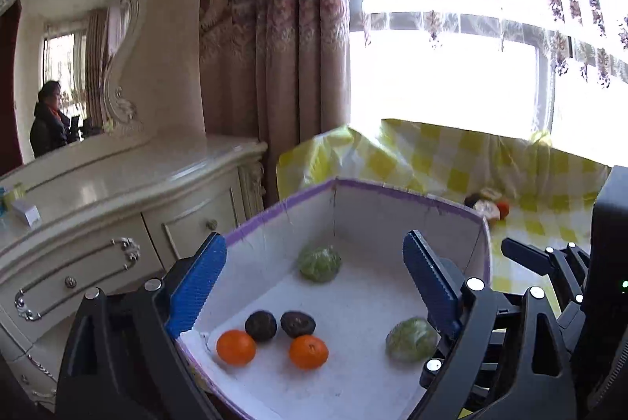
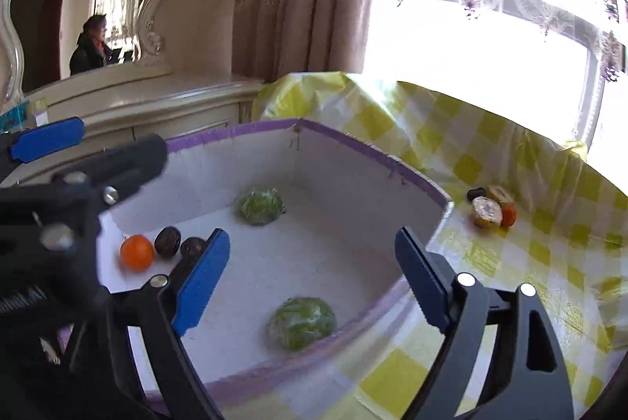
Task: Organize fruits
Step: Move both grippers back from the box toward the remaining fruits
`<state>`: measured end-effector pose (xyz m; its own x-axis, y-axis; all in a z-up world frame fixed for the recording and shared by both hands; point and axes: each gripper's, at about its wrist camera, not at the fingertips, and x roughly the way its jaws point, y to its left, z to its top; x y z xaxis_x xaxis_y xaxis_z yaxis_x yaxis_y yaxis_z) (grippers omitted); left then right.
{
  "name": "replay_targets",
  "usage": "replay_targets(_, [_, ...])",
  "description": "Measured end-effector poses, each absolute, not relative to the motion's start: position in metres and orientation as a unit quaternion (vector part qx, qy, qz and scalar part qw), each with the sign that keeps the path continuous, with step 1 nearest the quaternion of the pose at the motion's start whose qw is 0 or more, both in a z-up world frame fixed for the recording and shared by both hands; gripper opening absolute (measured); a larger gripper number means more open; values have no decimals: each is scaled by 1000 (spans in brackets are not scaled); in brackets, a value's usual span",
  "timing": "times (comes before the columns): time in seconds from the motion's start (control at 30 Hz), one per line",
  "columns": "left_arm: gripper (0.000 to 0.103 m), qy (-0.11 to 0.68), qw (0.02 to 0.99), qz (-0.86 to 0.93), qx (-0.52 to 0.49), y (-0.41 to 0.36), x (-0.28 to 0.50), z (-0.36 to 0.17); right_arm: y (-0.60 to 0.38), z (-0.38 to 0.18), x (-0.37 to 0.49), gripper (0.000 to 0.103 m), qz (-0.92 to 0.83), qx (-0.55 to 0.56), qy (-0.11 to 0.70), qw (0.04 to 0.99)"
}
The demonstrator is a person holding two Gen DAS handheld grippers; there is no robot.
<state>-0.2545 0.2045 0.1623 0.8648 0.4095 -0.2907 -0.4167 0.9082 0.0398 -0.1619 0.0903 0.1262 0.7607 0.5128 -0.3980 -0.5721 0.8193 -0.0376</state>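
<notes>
Both tools hang wide apart and carry nothing: the left gripper and the right gripper over the white box. Oranges, dark fruits and green ones lie inside; leftover fruits wait right of centre on the checked cloth. The right tool should probably clear the wall first, then approach low.
</notes>
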Motion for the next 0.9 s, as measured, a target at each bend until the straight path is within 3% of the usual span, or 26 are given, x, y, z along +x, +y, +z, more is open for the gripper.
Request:
replay_targets(0.1, [98, 83, 981, 176, 8, 166, -252, 181, 37, 129, -145, 98, 233, -26, 170, 957])
replay_targets(0.2, [99, 76, 992, 99, 28, 118, -230, 183, -15, 118, -120, 100, 160, 2, 192, 968])
replay_targets(0.43, [99, 193, 980, -57, -9, 31, -113, 140, -125, 64, -37, 100, 1, 10, 314, 950])
replay_targets(0.67, [98, 316, 948, -25, -37, 15, 17, 70, -178, 24, 31, 99, -36, 17, 364, 931])
replay_targets(0.9, [98, 384, 921, -12, -69, 44, 67, 22, -159, 22, 104, 83, 21, -4, 373, 927])
